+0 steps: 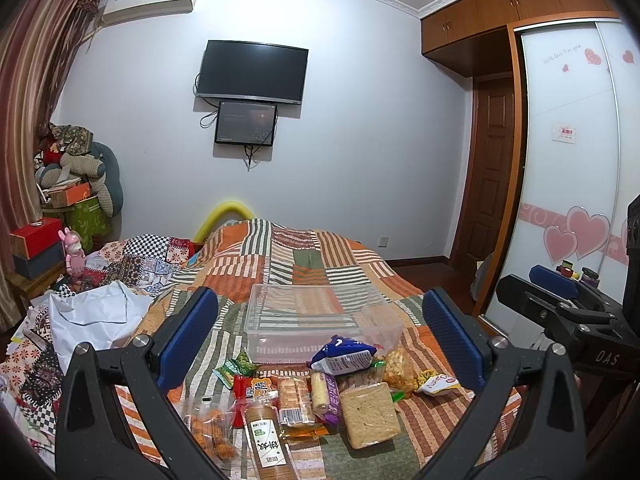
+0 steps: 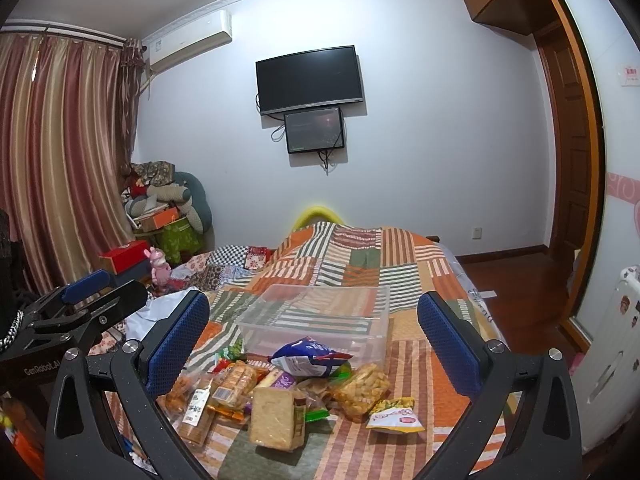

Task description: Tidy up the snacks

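Left hand-held gripper (image 1: pixel 320 340) spread wide, empty; right hand-held gripper (image 2: pixel 312 344) likewise. Snacks (image 1: pixel 320 392) heaped on bed (image 1: pixel 304 256), just near of empty clear bin (image 1: pixel 308 316). Risk: slick overlapping packets slipping, sliding off soft quilt.

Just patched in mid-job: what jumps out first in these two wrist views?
The heap of snack packets on the striped patchwork bedspread, right between the open left claw, with a wrapped bread slice nearest and a blue bag on top. Just behind it sits a clear plastic bin, looking empty. The right claw is open too, holding nothing.
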A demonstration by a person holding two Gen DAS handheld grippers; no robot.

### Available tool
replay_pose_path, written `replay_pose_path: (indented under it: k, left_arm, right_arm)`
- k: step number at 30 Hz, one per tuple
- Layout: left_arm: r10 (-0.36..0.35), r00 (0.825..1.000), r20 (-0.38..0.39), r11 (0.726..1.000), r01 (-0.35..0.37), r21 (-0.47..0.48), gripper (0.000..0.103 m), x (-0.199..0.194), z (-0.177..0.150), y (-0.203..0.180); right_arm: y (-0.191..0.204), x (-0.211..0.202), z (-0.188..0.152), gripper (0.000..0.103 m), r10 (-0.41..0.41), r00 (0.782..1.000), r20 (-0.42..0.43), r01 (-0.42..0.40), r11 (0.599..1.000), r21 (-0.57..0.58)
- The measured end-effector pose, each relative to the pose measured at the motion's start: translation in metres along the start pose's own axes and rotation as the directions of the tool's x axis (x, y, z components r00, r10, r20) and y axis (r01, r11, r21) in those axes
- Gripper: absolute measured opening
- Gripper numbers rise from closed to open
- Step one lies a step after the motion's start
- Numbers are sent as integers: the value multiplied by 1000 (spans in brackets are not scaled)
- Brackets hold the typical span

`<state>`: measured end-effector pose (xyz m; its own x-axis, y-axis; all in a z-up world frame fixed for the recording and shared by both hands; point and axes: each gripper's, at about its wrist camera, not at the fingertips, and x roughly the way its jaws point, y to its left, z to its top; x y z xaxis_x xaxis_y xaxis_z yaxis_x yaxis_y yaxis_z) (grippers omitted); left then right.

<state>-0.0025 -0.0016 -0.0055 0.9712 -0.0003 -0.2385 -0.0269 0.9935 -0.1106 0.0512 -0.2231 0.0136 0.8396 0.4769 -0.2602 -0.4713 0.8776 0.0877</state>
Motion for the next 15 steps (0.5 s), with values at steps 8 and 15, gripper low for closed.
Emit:
replay_pose_path:
  k: [8, 15]
  left_arm:
    - [-2, 1000, -1, 1000, 2, -1, 103, 0, 0, 0]
    - [1, 1000, 0, 1000, -1, 2, 103, -1, 1, -1]
  right_arm:
    - [-3, 0, 1, 103, 6, 1000, 0, -6, 1000, 8]
    - [-3, 1, 0, 103, 11, 1000, 0, -11, 1000, 11]
